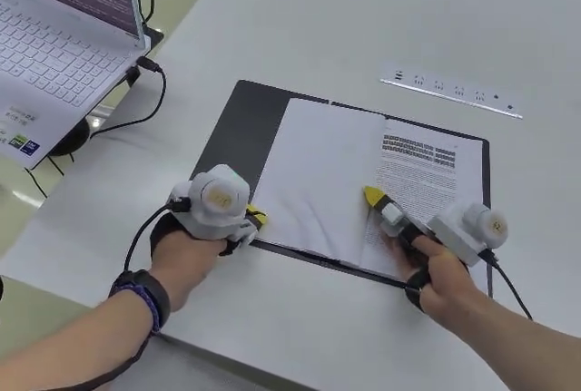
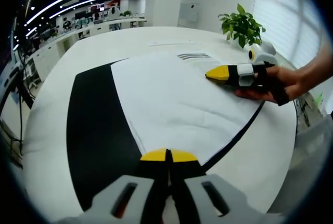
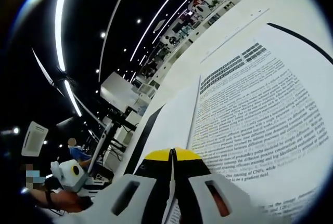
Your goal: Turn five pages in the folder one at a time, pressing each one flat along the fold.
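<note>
My right gripper (image 1: 373, 196), fingers (image 3: 156, 157) clenched empty, rests its tips on the folder's (image 1: 231, 132) fold (image 1: 381, 146), which runs lengthwise straight ahead; my left gripper (image 1: 256, 219), likewise clenched, sits well aside.

Your white tabletop (image 1: 345, 28) is pretty bare. The flat black folder (image 1: 231, 128) lies open on it, close to your edge, with its white pages facing up and the black cover showing along the left. Past it, towards the far right, a long slim white power strip (image 1: 451, 90) sits flush with the surface. At the left corner you've got a white laptop (image 1: 54, 55), with a thin black cable (image 1: 150, 105) looping off its side. Can't tell how much of the laptop sits on the top itself.
</note>
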The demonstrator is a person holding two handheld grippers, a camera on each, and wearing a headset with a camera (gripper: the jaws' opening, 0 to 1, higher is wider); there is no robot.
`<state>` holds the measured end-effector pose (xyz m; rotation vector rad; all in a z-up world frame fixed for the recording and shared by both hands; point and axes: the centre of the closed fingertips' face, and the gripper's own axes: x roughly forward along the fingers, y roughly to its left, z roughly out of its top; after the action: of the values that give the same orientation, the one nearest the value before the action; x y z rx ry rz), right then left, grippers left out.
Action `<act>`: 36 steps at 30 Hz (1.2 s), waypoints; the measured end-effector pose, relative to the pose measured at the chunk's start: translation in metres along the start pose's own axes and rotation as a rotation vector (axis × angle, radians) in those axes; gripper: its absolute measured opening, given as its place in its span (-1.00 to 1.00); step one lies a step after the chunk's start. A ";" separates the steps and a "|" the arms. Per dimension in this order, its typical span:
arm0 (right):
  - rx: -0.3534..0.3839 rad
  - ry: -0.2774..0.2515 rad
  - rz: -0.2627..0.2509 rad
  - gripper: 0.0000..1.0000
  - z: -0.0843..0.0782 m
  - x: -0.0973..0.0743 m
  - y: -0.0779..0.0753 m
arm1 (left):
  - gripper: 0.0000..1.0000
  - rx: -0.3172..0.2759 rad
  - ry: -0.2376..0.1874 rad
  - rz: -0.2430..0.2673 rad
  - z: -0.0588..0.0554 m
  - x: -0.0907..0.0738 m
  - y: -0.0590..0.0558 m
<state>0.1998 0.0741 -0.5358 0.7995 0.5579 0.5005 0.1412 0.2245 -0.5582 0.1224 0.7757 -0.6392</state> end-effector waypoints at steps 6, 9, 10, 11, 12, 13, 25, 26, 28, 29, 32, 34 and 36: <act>0.003 0.017 0.009 -1.00 -0.009 -0.008 -0.001 | -1.00 -0.008 -0.003 -0.003 -0.001 0.000 0.000; 0.002 0.034 0.019 -1.00 -0.015 -0.012 0.001 | -1.00 -0.017 -0.006 -0.004 -0.001 0.000 0.000; -0.007 0.047 0.025 -1.00 -0.017 -0.013 0.001 | -1.00 -0.015 -0.008 -0.003 -0.001 0.000 0.000; -0.015 0.055 0.027 -1.00 -0.019 -0.014 0.001 | -1.00 -0.011 -0.011 0.002 -0.001 0.000 0.000; -0.021 0.062 0.029 -1.00 -0.021 -0.015 0.002 | -1.00 -0.011 -0.012 0.004 -0.001 0.000 0.000; -0.021 0.065 0.032 -1.00 -0.023 -0.017 0.002 | -1.00 -0.011 -0.013 0.006 -0.001 -0.001 0.000; -0.028 0.099 0.056 -1.00 -0.043 -0.031 0.010 | -1.00 -0.006 -0.014 -0.001 -0.001 0.000 0.001; -0.033 0.108 0.062 -1.00 -0.047 -0.033 0.012 | -1.00 -0.007 -0.014 -0.002 -0.001 0.000 0.001; -0.030 0.113 0.066 -1.00 -0.050 -0.036 0.013 | -1.00 -0.007 -0.015 -0.002 -0.001 0.000 0.001; -0.032 0.116 0.066 -1.00 -0.052 -0.038 0.013 | -1.00 -0.007 -0.016 -0.002 -0.001 0.000 0.001; -0.047 0.137 0.067 -1.00 -0.057 -0.041 0.016 | -1.00 -0.008 -0.021 -0.002 0.000 0.000 0.001; -0.044 0.147 0.074 -1.00 -0.062 -0.044 0.017 | -1.00 -0.014 -0.026 -0.001 0.000 0.000 0.001; -0.042 0.149 0.076 -1.00 -0.065 -0.048 0.018 | -1.00 -0.014 -0.028 -0.001 0.000 0.000 0.001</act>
<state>0.1190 0.0897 -0.5456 0.7493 0.6540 0.6436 0.1418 0.2253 -0.5583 0.0996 0.7533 -0.6352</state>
